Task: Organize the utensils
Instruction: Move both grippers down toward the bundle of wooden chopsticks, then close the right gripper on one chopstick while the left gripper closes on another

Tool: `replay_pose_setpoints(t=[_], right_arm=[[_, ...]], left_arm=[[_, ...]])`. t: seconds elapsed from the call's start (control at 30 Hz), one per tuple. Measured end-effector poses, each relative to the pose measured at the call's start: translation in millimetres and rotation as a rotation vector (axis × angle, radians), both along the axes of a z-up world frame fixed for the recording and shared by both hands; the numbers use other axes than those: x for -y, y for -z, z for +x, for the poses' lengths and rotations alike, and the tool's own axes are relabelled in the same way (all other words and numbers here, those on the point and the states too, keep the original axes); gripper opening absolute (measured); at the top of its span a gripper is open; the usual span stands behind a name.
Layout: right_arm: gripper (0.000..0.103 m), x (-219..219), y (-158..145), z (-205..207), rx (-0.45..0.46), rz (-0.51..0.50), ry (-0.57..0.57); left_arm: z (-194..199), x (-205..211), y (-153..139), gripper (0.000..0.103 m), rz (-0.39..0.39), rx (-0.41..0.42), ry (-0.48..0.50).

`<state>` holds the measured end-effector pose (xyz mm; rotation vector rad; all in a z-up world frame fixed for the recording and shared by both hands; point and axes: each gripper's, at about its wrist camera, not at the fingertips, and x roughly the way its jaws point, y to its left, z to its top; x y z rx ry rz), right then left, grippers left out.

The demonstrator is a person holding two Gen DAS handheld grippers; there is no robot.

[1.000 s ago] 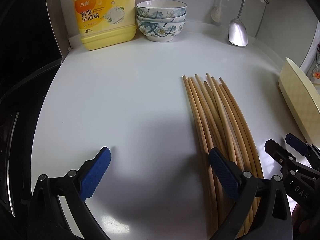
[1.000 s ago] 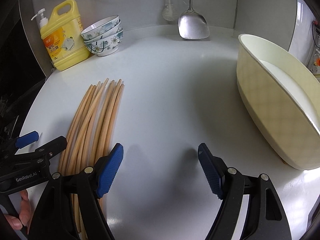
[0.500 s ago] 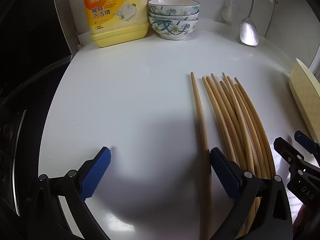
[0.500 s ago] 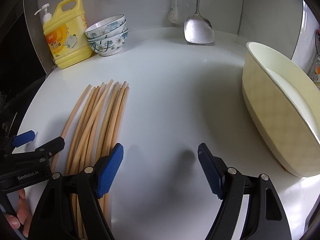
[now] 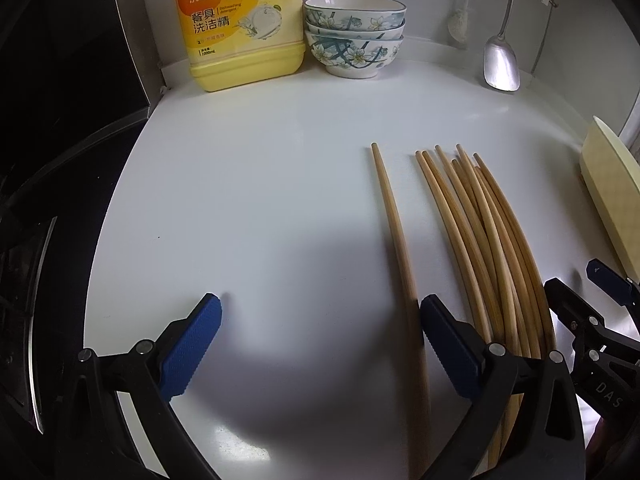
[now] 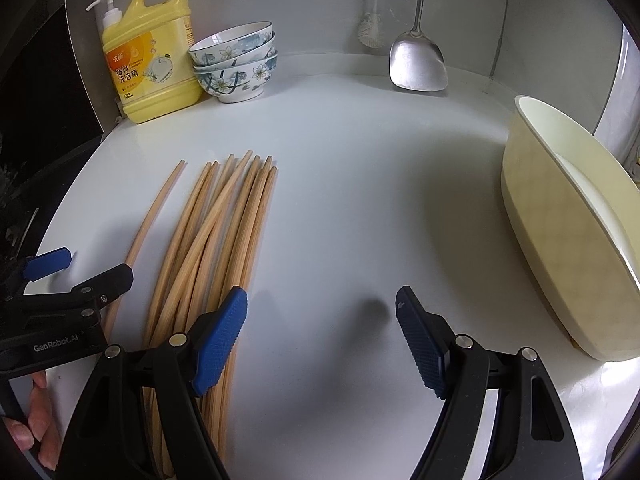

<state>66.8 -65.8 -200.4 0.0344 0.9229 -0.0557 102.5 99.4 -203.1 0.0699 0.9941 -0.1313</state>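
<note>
Looking down at the white countertop, we've got the biggest item, a cream oval tub, along the right edge of the right wrist frame, with something white inside it. Next in size is the yellow dish soap jug at the top centre-left of the left wrist view, and just beside it on its right a stack of three flower-pattern bowls. A steel spatula hangs against the back wall, top centre of the right view.

Our left gripper sits at the bottom of its frame with jaws spread wide and nothing between the pads except one single chopstick, which runs up just inside the right blue pad; contact we can't tell. The rest of the chopstick bundle lies just right of that pad, apart from the loner.

Our right gripper is also gaping wide and holding nothing, its left pad over the bundle's right edge. Some fingers show at the lower left.
</note>
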Motion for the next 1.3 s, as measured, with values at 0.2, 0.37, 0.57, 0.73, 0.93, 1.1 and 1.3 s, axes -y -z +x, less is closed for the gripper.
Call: replay_pose_setpoints(t=[0.2, 0.37, 0.57, 0.73, 0.93, 1.1, 1.3], right_arm=[[0.073, -5.3, 0.1, 1.2, -0.004, -0.010, -0.016], [0.073, -13.9, 0.8, 2.3, -0.006, -0.051, -0.036], [0.073, -15.5, 0.3, -0.6, -0.001, -0.076, -0.046], [0.073, -13.1, 1.7, -10.1, -0.002, -0.047, -0.068], [0.051, -22.7, 0.8, -12.1, 0.008, -0.031, -0.135], [0.033, -29.4, -1.0, -14.7, 0.003, -0.036, -0.166], [0.006, -37.2, -1.8, -16.0, -0.007, -0.078, -0.197]], left_arm=[[0.0, -0.7, 0.3, 0.098, 0.000, -0.003, -0.001], [0.2, 0.0, 0.5, 0.098, 0.001, -0.003, -0.002], [0.4, 3.5, 0.8, 0.098, 0.003, -0.001, -0.004], [0.3, 12.2, 0.2, 0.098, 0.005, -0.010, 0.022], [-4.3, 20.6, -1.7, 0.091, 0.000, 0.000, 0.054], [-10.7, 30.4, -7.4, 0.061, -0.006, 0.011, 0.102], [-16.6, 39.3, -11.0, 0.020, -0.016, 0.012, 0.143]])
